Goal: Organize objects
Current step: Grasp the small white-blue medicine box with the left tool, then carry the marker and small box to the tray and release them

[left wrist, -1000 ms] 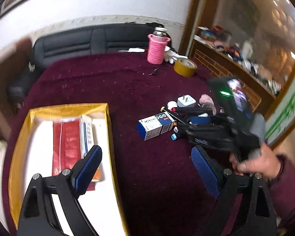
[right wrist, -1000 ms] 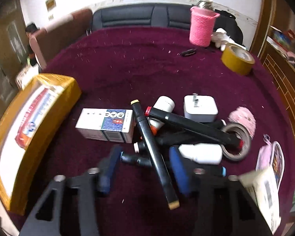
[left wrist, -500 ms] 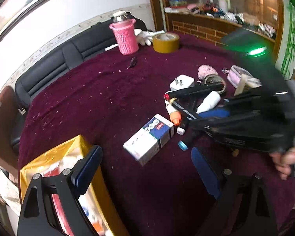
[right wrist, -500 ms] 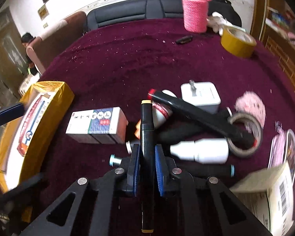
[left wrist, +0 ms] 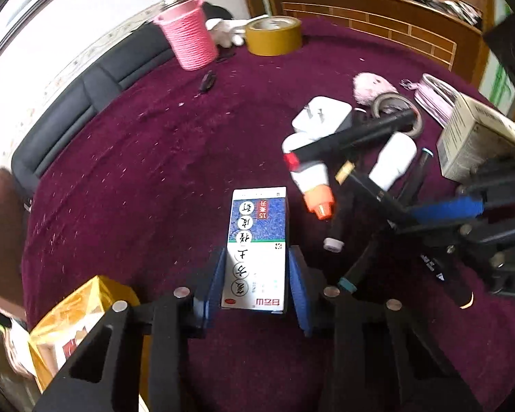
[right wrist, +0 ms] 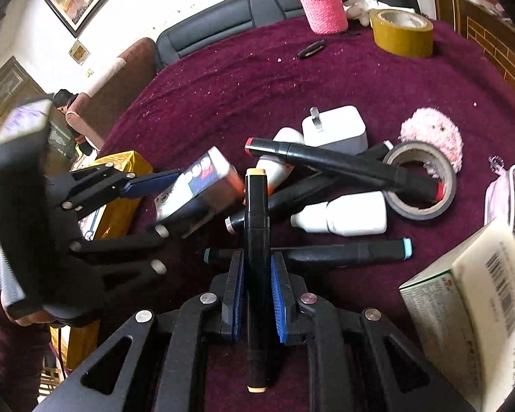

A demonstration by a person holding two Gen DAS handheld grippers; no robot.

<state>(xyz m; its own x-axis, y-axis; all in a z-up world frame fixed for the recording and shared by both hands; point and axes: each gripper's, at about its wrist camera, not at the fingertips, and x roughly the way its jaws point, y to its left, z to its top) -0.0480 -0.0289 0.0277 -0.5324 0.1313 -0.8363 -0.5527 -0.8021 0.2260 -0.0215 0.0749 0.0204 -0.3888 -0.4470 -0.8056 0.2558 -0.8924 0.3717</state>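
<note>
Both grippers loaded, nothing stowed from this pair yet. Bottom centre of the right wrist view: right gripper (right wrist: 255, 295) clenched on a black marker with cream end caps (right wrist: 256, 240), which stands upright in the frame and runs between the blue pads. Bottom centre of the left wrist view: left gripper (left wrist: 257, 281), its jaws just having been closing, with the white-and-blue carton (left wrist: 257, 247) between them; pads appear to touch both long sides, so I read it as grasped. Both grippers point steeply down at the maroon cloth (left wrist: 147, 158). A maroon sleeve (right wrist: 3, 350) sits at the lower left of the right view, behind the left gripper. Lower left of the left view: the gold-lined box (left wrist: 82, 305), with some red and white packaging in it already; likely the destination. Judgement: early to middle stage. Still loose mid-frame: red-tipped marker (right wrist: 340, 166), teal-tipped marker (right wrist: 346, 252), white bottle (right wrist: 343, 219), white plug adapter (right wrist: 336, 130), grey tape ring (right wrist: 422, 178), pink pompom (right wrist: 432, 134), a printed box (right wrist: 477, 329) at right. Farthest, top of frame: yellow tape roll (right wrist: 401, 31) and pink knitted holder (right wrist: 321, 0), apart from the pile.
</note>
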